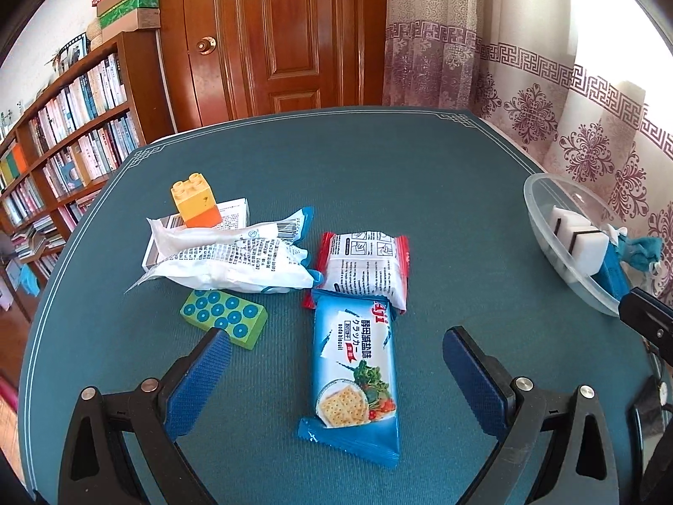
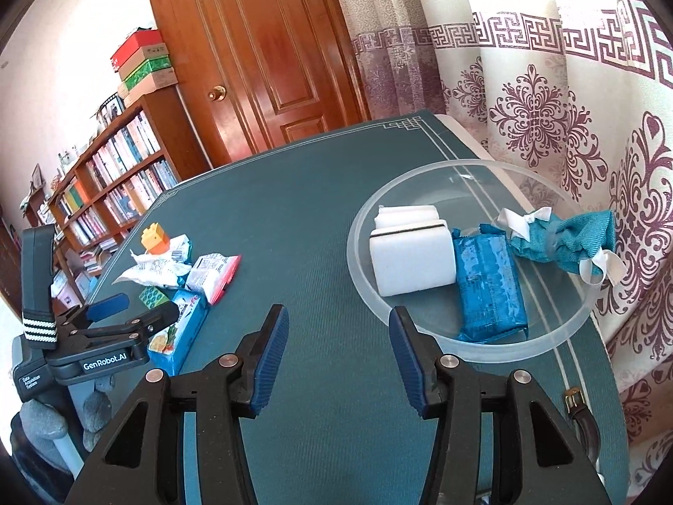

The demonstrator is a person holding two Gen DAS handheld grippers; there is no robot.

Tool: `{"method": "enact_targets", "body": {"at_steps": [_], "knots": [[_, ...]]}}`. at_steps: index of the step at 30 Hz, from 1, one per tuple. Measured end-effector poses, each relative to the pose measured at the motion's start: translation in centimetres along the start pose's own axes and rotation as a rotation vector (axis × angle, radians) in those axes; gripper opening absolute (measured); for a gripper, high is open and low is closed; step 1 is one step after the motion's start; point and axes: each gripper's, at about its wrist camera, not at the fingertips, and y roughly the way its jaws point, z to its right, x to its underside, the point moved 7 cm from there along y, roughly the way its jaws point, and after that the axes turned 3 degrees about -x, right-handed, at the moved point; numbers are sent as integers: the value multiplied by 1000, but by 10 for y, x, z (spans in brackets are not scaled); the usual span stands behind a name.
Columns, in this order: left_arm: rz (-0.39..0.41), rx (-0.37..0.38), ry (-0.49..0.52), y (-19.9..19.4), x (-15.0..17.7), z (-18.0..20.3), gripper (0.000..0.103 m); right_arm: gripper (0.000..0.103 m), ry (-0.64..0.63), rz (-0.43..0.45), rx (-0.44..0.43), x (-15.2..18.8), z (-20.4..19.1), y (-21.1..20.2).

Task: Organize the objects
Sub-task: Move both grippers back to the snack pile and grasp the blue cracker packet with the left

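Note:
My left gripper [image 1: 334,338] is open just above the table, its pads on either side of a blue cracker packet [image 1: 353,374] and clear of it. Beyond lie a red-edged packet [image 1: 366,269], crumpled white packets [image 1: 235,256], a green dotted block [image 1: 225,317] and a yellow-orange block [image 1: 195,204]. My right gripper [image 2: 338,320] is open and holds nothing, just left of the clear bowl [image 2: 361,227]. The bowl holds a white sponge [image 2: 412,256], a blue packet [image 2: 490,290] and a teal cloth [image 2: 568,244] draped over its rim. The left gripper [image 2: 141,309] appears at the left over the pile.
The teal table mat [image 1: 378,176] ends in a rounded far edge before a wooden door [image 1: 286,33]. A bookshelf [image 1: 71,134] stands to the left and a patterned curtain [image 2: 547,118] hangs right behind the bowl. A strap with a buckle [image 2: 574,404] lies near the right edge.

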Motion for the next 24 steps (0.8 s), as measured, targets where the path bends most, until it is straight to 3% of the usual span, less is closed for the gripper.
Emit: {"method": "enact_targets", "body": {"at_steps": [5, 12, 15, 19, 24], "knots": [[-13, -12, 3, 7, 7, -4, 102, 52, -38, -11, -8, 6, -16, 4], [-55, -11, 2, 22, 15, -6, 88, 52, -52, -48, -25, 17, -29, 14], [-65, -6, 4, 26, 18, -5, 88, 52, -56, -59, -31, 21, -34, 17], [-80, 19, 15, 29, 20, -2, 72, 52, -58, -72, -38, 25, -40, 22], [-75, 43, 25, 27, 22, -1, 60, 52, -57, -89, -47, 26, -47, 29]]}}
